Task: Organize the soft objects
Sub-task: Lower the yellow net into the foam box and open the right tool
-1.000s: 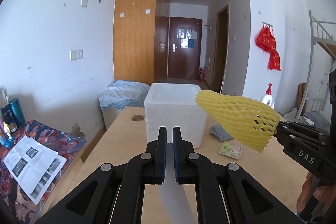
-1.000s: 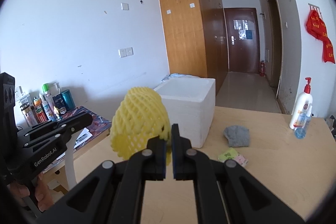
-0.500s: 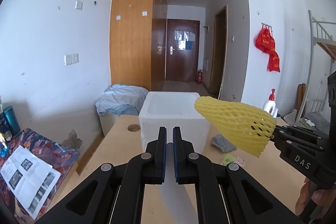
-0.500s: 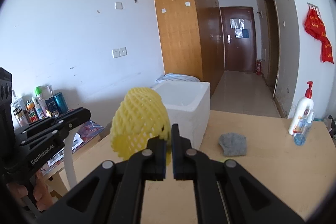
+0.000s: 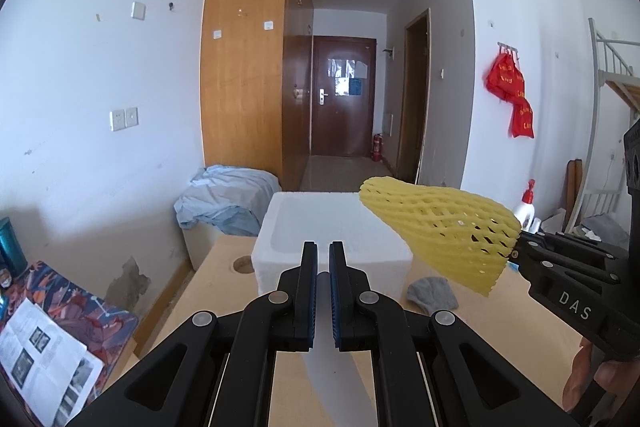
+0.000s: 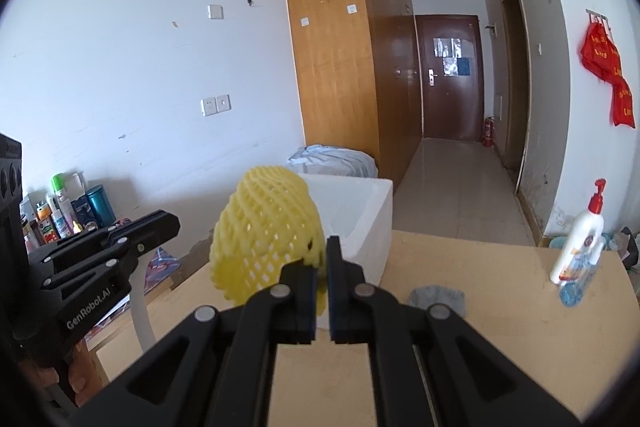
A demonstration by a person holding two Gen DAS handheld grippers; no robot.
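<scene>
In the right wrist view my right gripper (image 6: pixel 323 263) is shut on the edge of a yellow foam net sleeve (image 6: pixel 264 235), which it holds above the wooden table (image 6: pixel 500 327). The left wrist view shows the same sleeve (image 5: pixel 440 227) sticking out leftward from the right gripper (image 5: pixel 516 251), in front of a white foam box (image 5: pixel 332 227). My left gripper (image 5: pixel 323 267) is shut on a white strip (image 5: pixel 324 367) that hangs down below its fingers. From the right wrist it appears at the left (image 6: pixel 172 225), with the strip (image 6: pixel 140 315) curving down. A grey cloth (image 5: pixel 432 293) lies on the table beside the box.
A pump bottle (image 6: pixel 580 247) stands at the table's far right edge. Left of the table is a low surface with several bottles (image 6: pixel 60 211) and a leaflet (image 5: pixel 44 359). Blue bedding (image 5: pixel 228 199) lies behind the box. The table has a round hole (image 5: pixel 243 264).
Both grippers moved forward toward the foam box with their loads, so the box looks nearer. The small green and pink item on the table has left both views.
</scene>
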